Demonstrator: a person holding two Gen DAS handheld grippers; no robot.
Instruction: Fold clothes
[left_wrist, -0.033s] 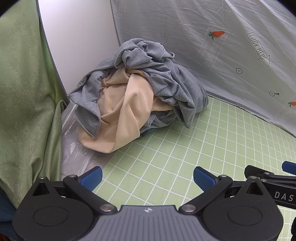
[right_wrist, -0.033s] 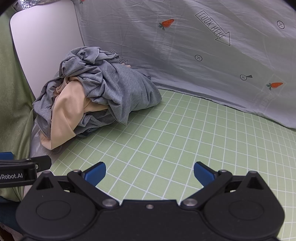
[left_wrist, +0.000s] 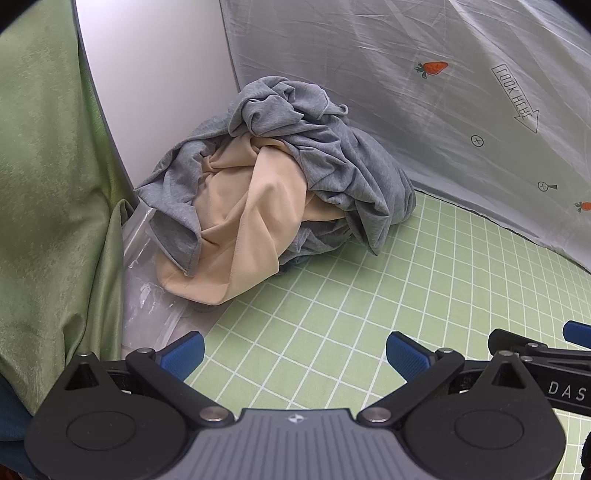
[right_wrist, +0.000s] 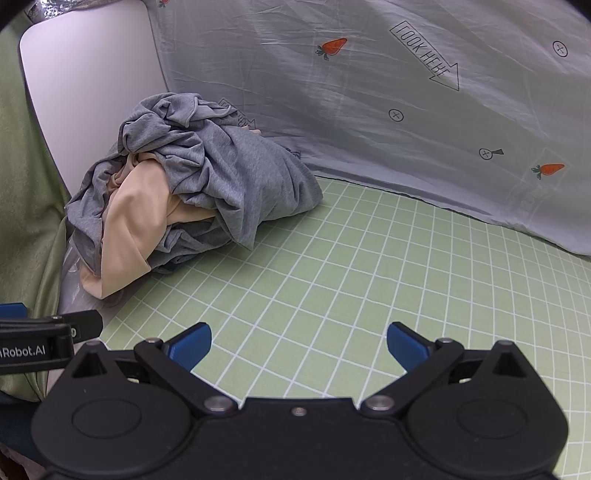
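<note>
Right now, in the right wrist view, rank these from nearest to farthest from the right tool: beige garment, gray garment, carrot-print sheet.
1. Beige garment, ahead-left of the open right tool, at the pile's near edge.
2. Gray garment, draped over and behind the beige one.
3. Carrot-print sheet, hanging as the backdrop behind the pile.

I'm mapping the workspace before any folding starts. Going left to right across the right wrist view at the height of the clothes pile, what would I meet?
Green curtain → beige garment → grey garment → green grid mat → grey carrot-print sheet.
</note>
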